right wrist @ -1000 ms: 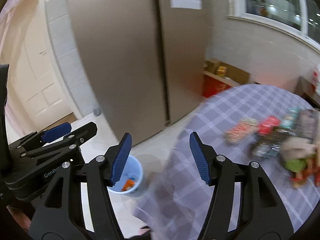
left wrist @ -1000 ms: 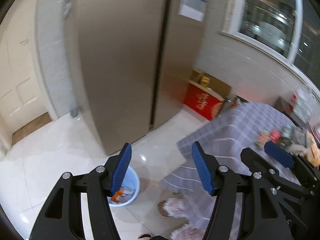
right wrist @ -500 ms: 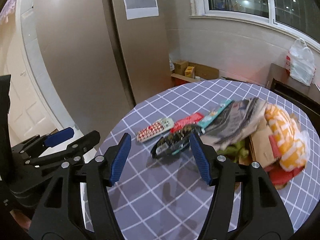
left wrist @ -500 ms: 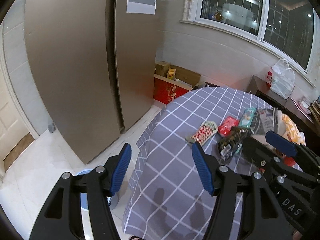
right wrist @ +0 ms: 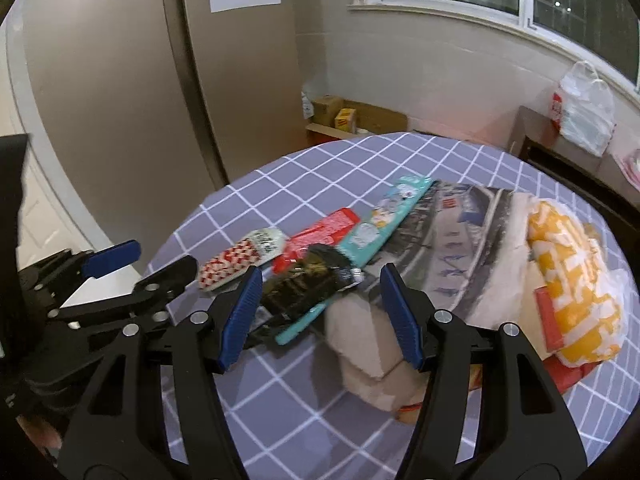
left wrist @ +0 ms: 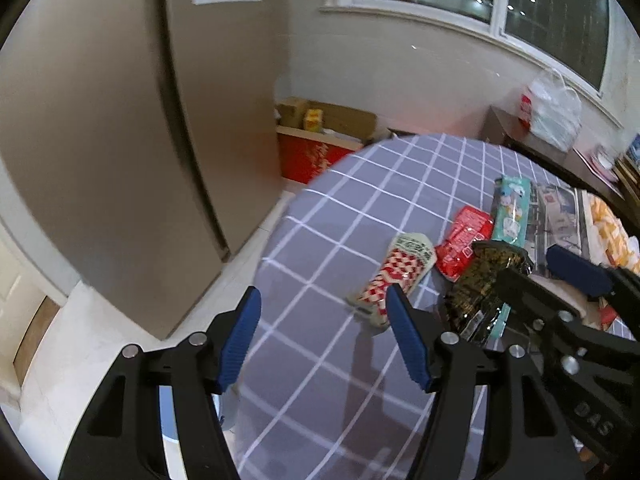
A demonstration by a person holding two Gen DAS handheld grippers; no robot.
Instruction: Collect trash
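On the round table's grey checked cloth (right wrist: 280,176) lies a row of wrappers: a red-and-white checked one (right wrist: 240,258), a red one (right wrist: 324,228), a teal one (right wrist: 384,216) and a dark crinkled one (right wrist: 304,288). My right gripper (right wrist: 320,316) hovers open above the dark wrapper and a beige paper bag (right wrist: 360,340), touching neither. My left gripper (left wrist: 322,340) is open over the cloth, just short of the checked wrapper (left wrist: 394,276), with nothing between its pads. Each gripper shows in the other's view: the right gripper (left wrist: 560,284) and the left gripper (right wrist: 140,270).
A newspaper (right wrist: 452,240) and a yellow-and-white bag (right wrist: 572,280) lie to the right of the wrappers. A tall brown fridge (left wrist: 120,140) stands left of the table. Cardboard boxes (left wrist: 320,120) sit by the far wall. A white plastic bag (right wrist: 584,112) rests on a dark cabinet.
Both views have swung from the floor and a blue bin up onto the table. The wrappers now lie right before the grippers. Both grippers have stayed open.
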